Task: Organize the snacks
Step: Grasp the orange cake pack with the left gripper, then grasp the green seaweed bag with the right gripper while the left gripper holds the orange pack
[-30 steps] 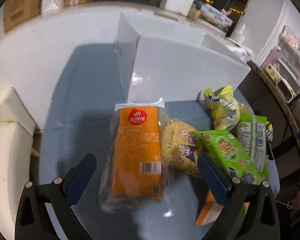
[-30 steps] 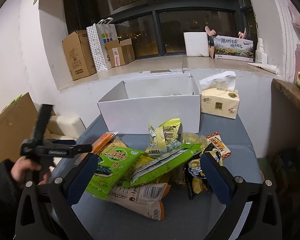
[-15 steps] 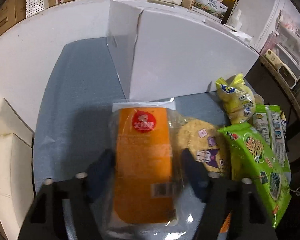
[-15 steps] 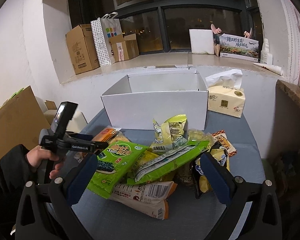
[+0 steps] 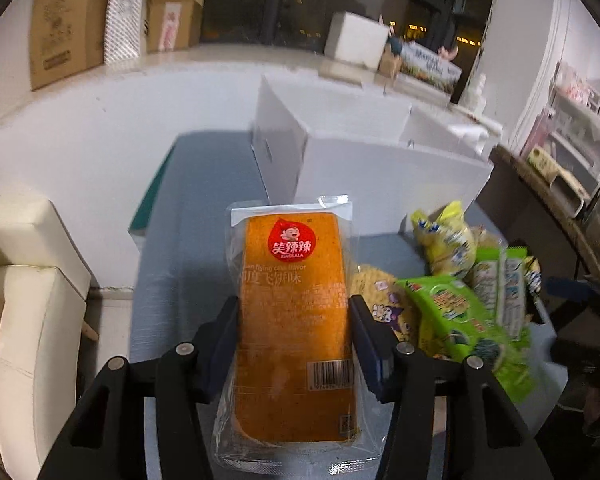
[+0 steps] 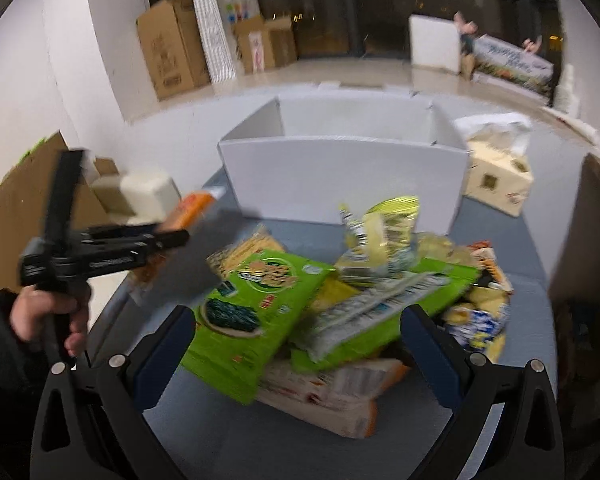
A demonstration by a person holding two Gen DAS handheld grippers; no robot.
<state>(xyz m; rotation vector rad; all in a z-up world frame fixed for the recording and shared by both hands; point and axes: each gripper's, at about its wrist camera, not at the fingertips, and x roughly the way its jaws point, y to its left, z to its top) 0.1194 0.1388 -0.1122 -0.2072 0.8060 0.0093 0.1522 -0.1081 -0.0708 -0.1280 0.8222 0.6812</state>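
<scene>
We have the left claw clamped on the sides of the orange snack packet, lifted clear of the tabletop just short of the white box. The right claw hangs open over the snack pile. Next, we judge, the packet goes over the box wall and gets released inside.

Blue-grey table, white box, tissue pack, heaped snack packets
</scene>
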